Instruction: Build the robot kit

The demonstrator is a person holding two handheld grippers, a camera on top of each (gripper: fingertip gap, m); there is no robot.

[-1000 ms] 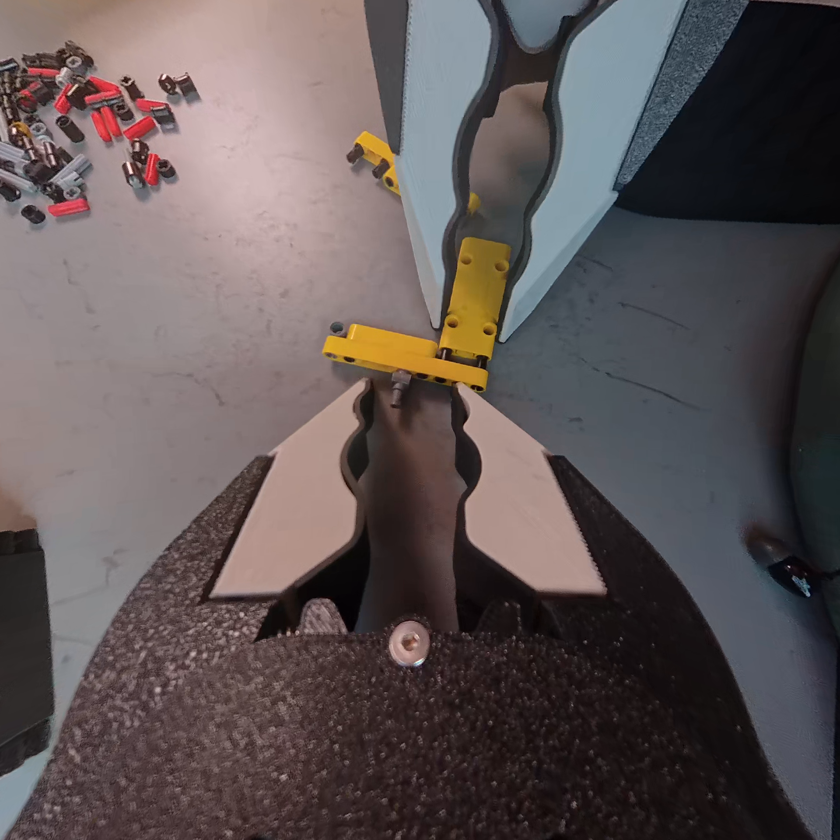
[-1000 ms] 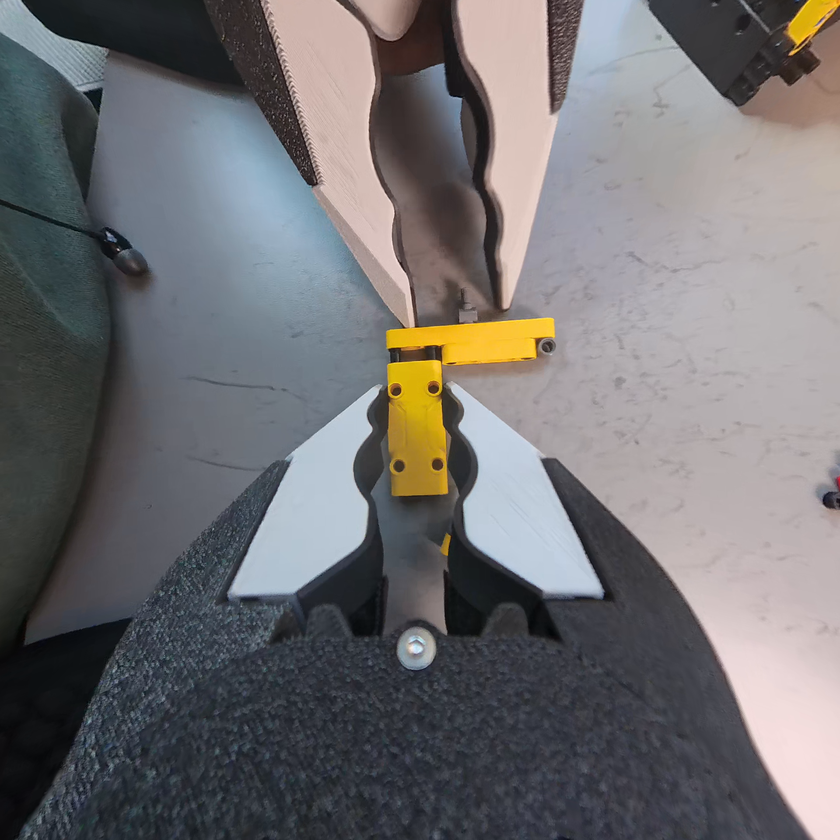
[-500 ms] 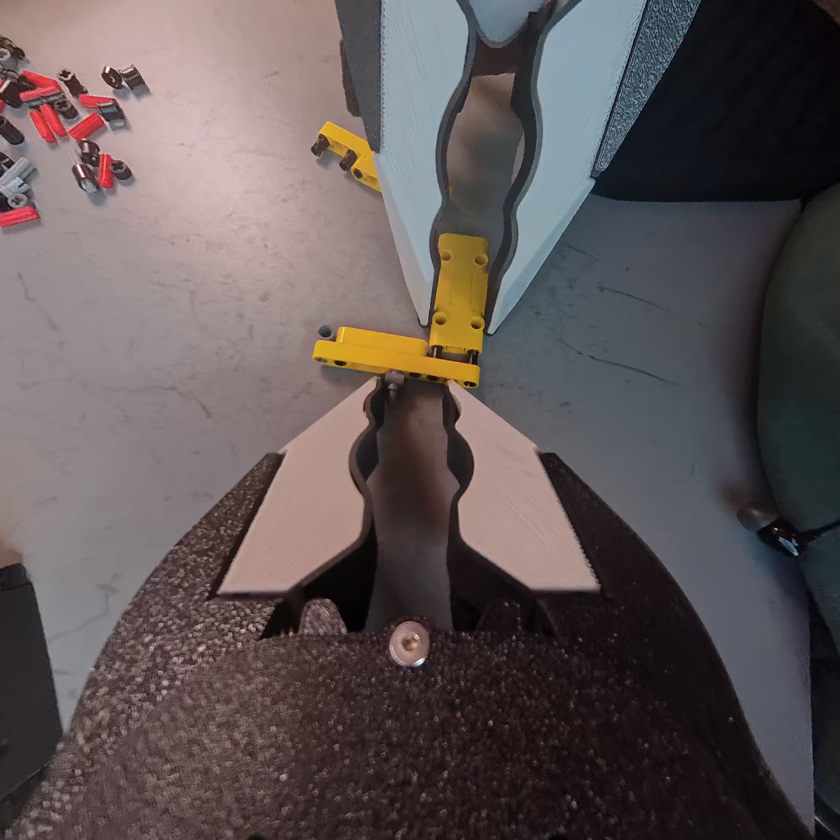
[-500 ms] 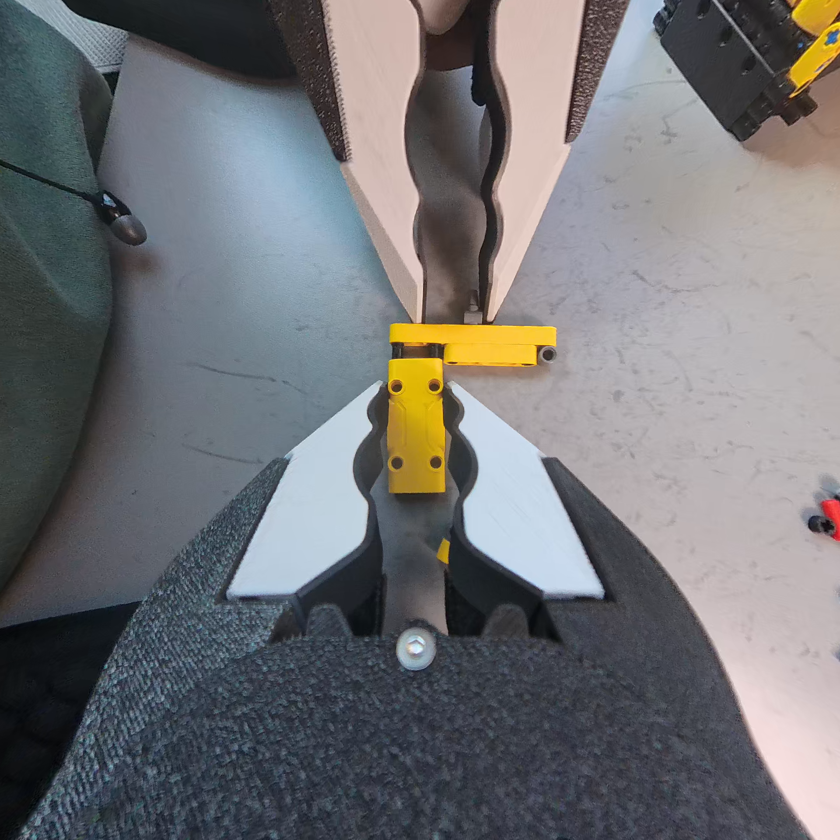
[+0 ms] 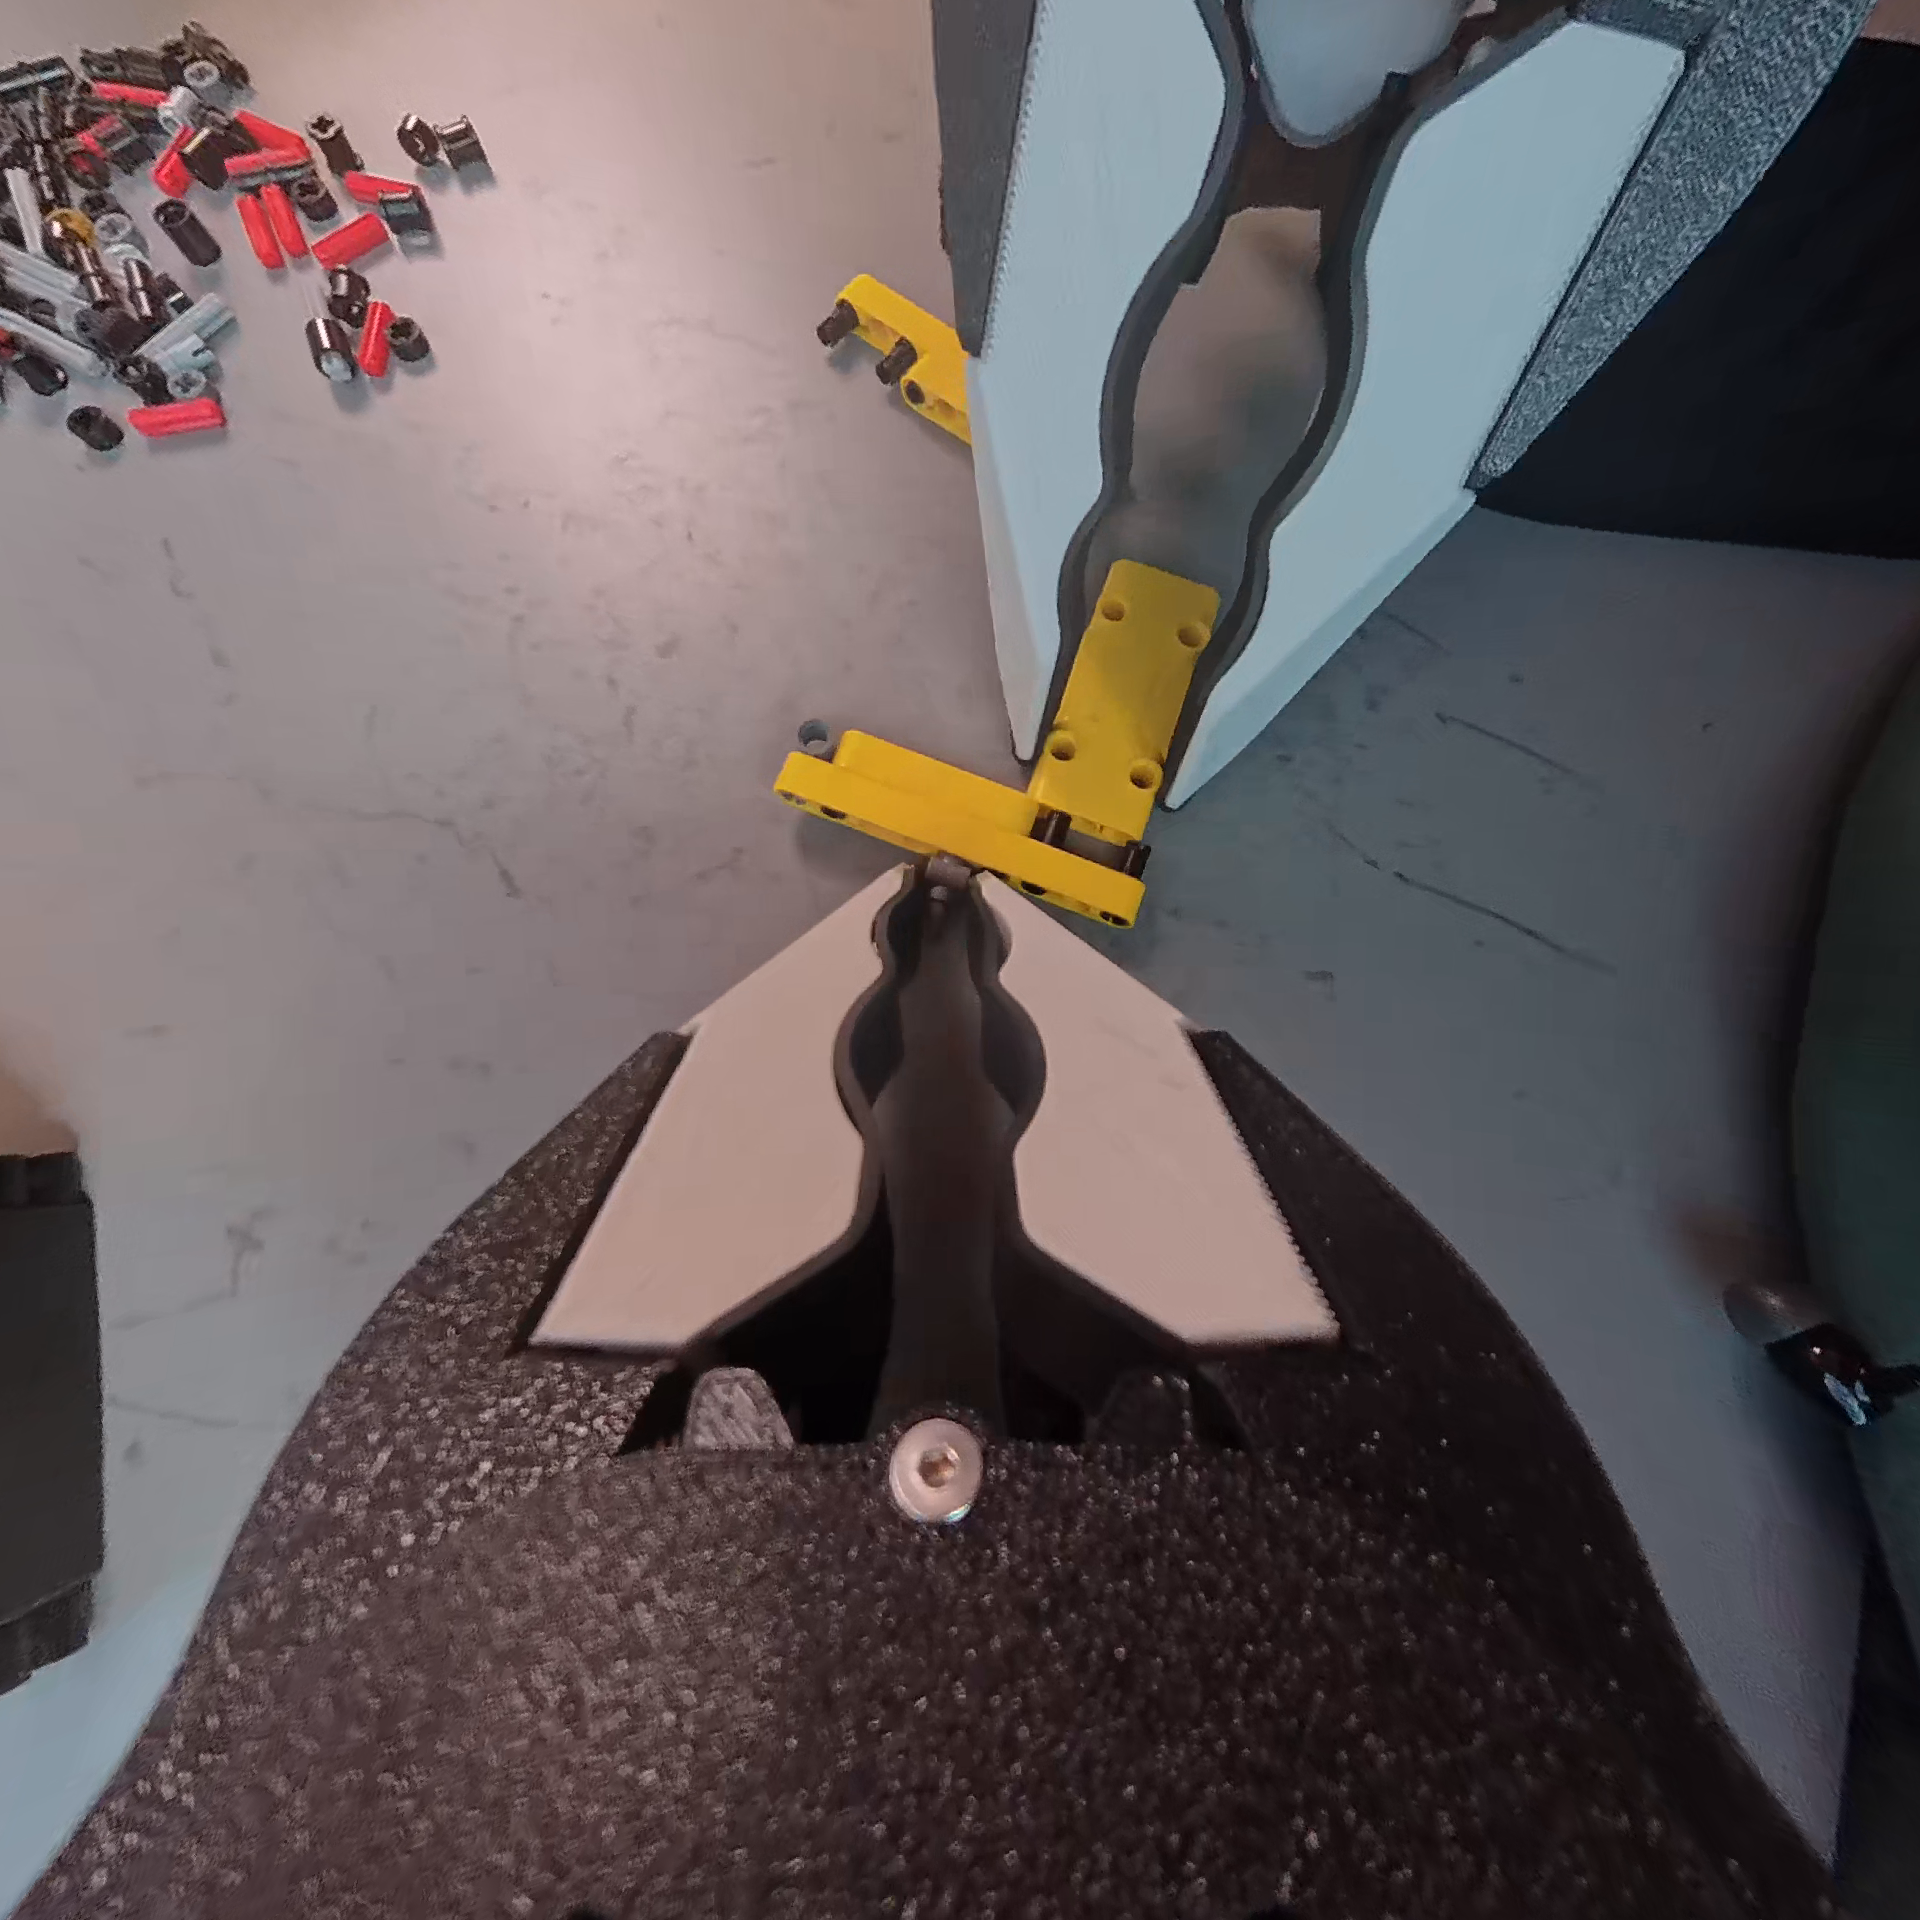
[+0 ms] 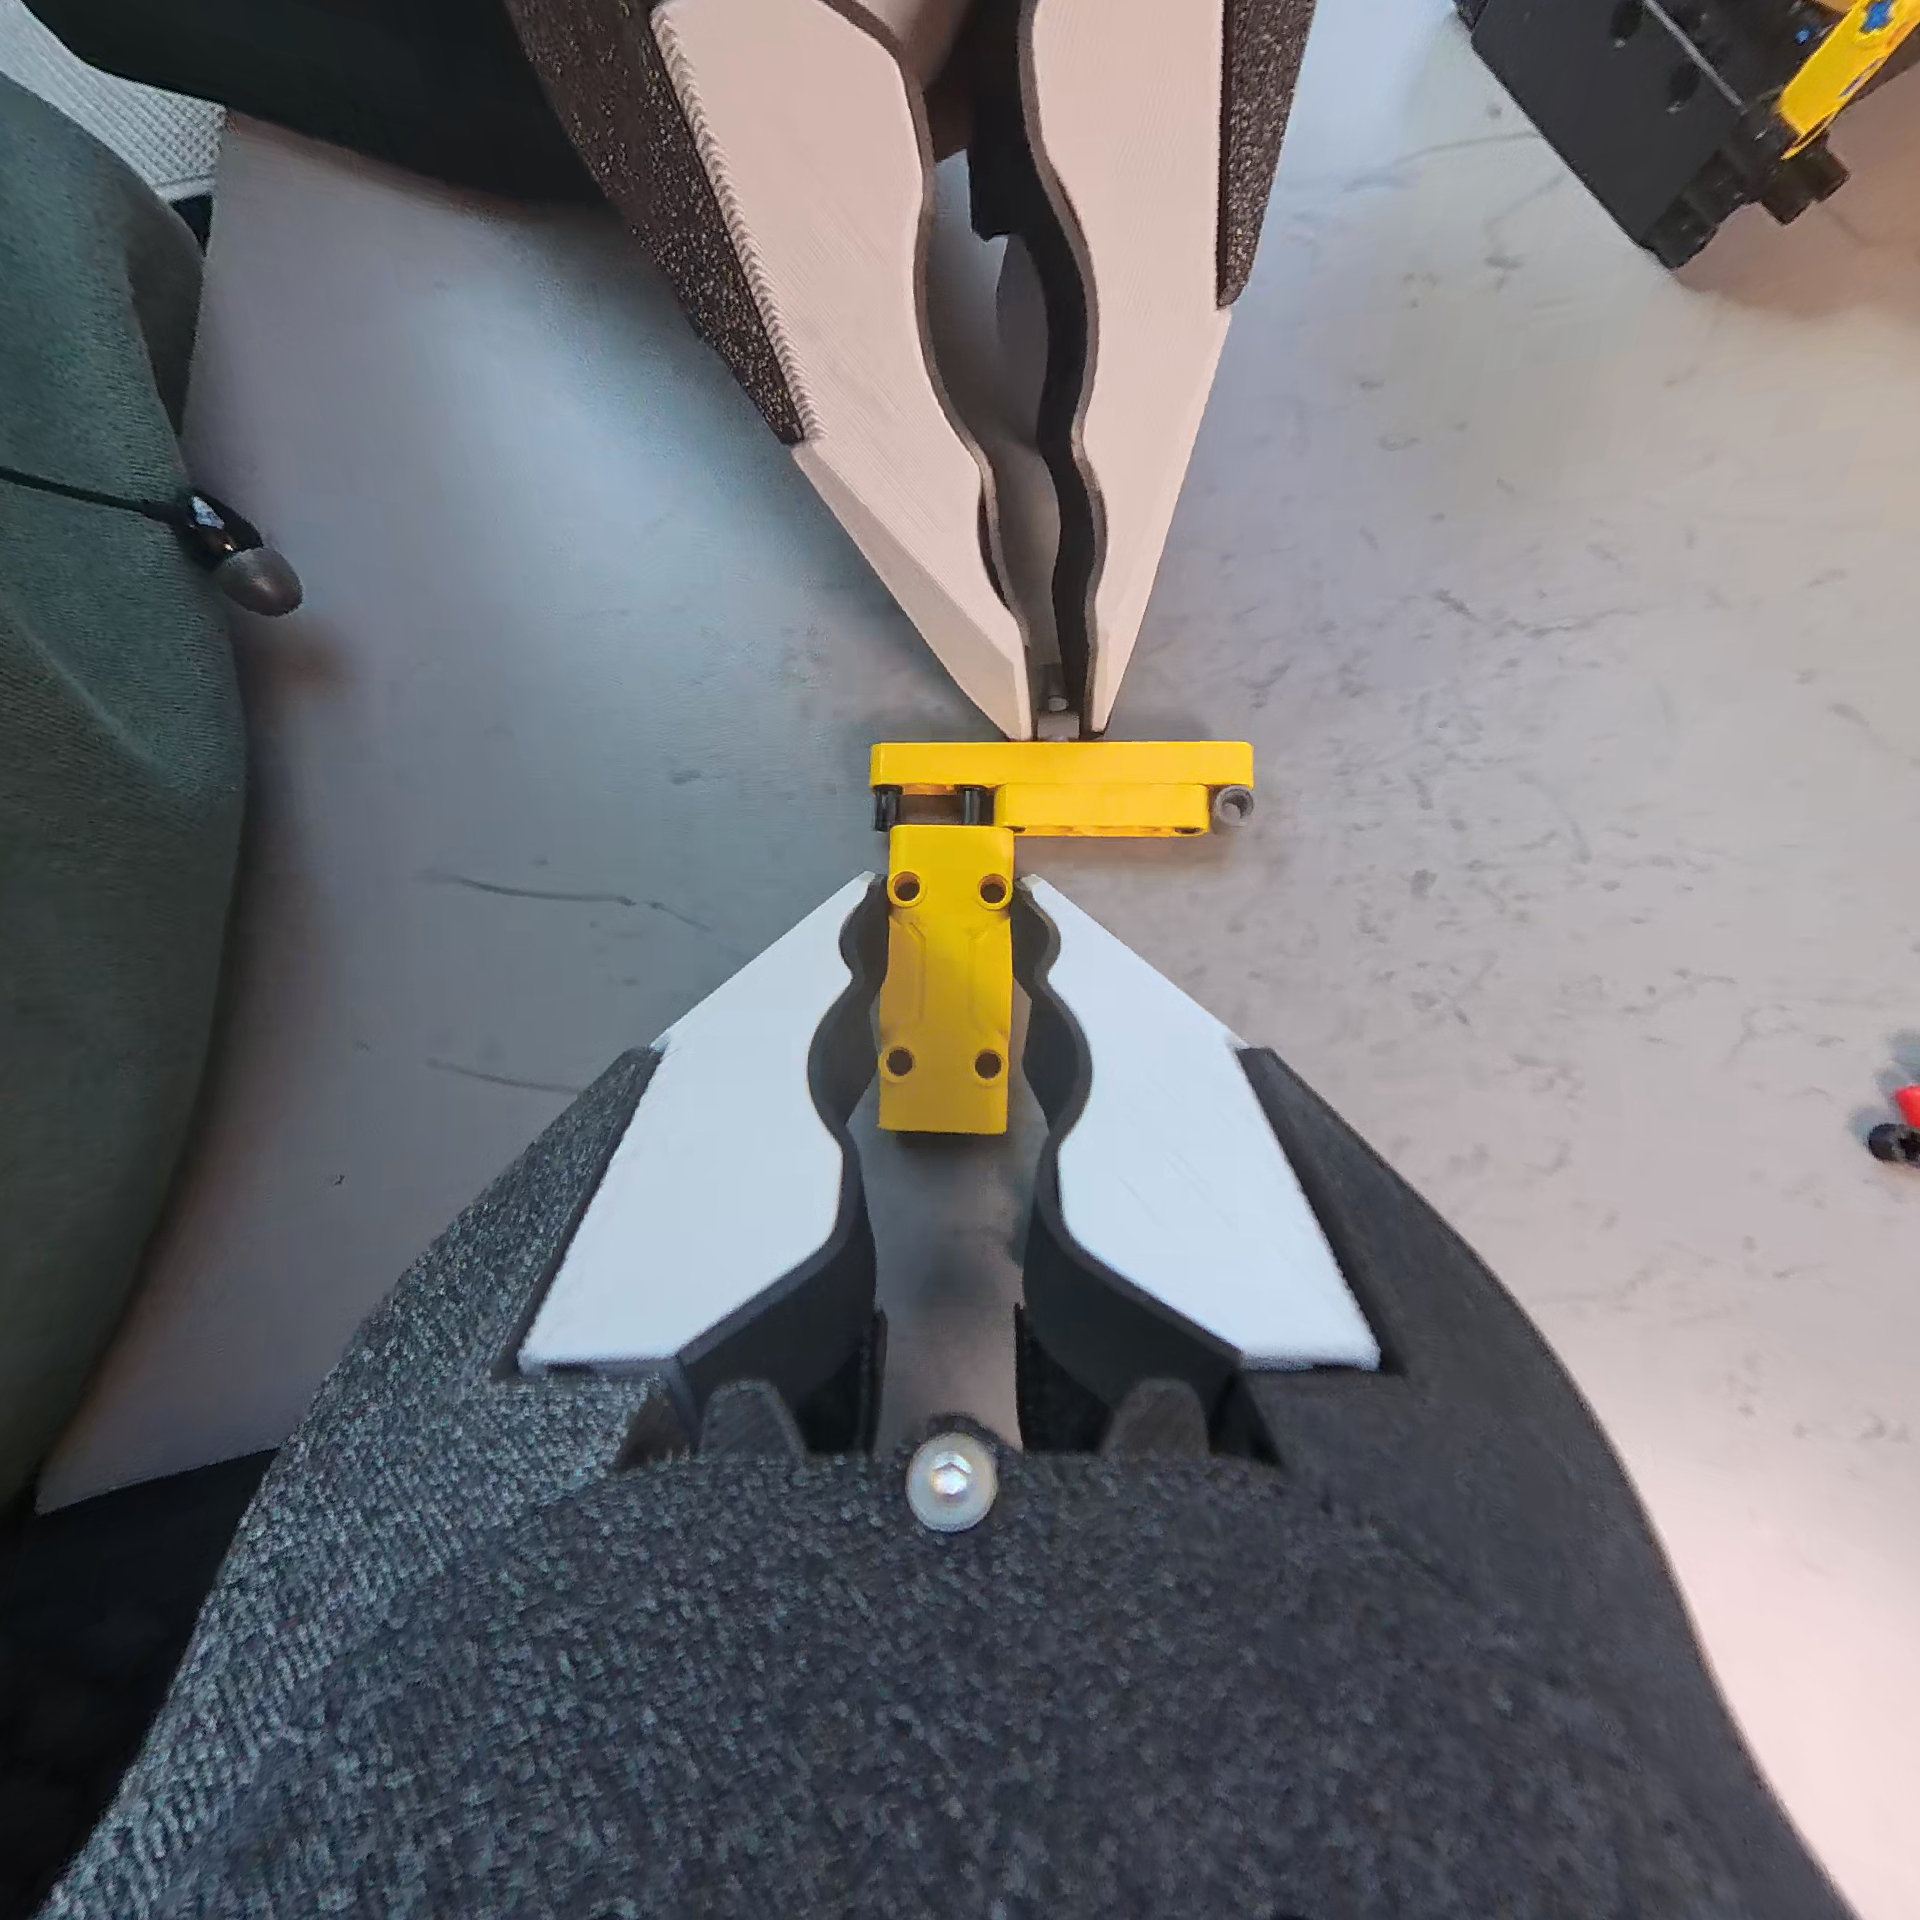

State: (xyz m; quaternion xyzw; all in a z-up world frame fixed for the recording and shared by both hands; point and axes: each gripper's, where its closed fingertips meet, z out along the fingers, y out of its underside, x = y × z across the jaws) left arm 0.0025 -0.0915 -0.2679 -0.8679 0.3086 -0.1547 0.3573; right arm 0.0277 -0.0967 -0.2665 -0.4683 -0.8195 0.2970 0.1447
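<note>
A yellow beam assembly (image 5: 935,821) of two stacked beams joined by black pins is held between both grippers above the grey table (image 5: 520,727). My left gripper (image 5: 940,883) is shut on a small grey pin (image 5: 943,871) that sticks out of the beam's near side. My right gripper (image 6: 945,883) is shut on a yellow block with holes (image 6: 943,997), which is pinned to one end of the beam (image 6: 1060,764). In the right wrist view the left gripper (image 6: 1060,722) comes in from the top, pinching the pin (image 6: 1057,707). In the left wrist view the right gripper (image 5: 1099,777) comes in from above.
A pile of small red, black and grey pins (image 5: 156,208) lies at the far left. Another yellow piece with black pins (image 5: 904,353) lies behind the right gripper. A black and yellow assembly (image 6: 1683,114) stands at the far right. Green fabric (image 6: 94,727) borders the table. My left and right fingertips are right by each other.
My left gripper's fingers have closed from apart to pinched on the grey pin. The right gripper has kept its hold on the yellow block, and both views shifted slightly.
</note>
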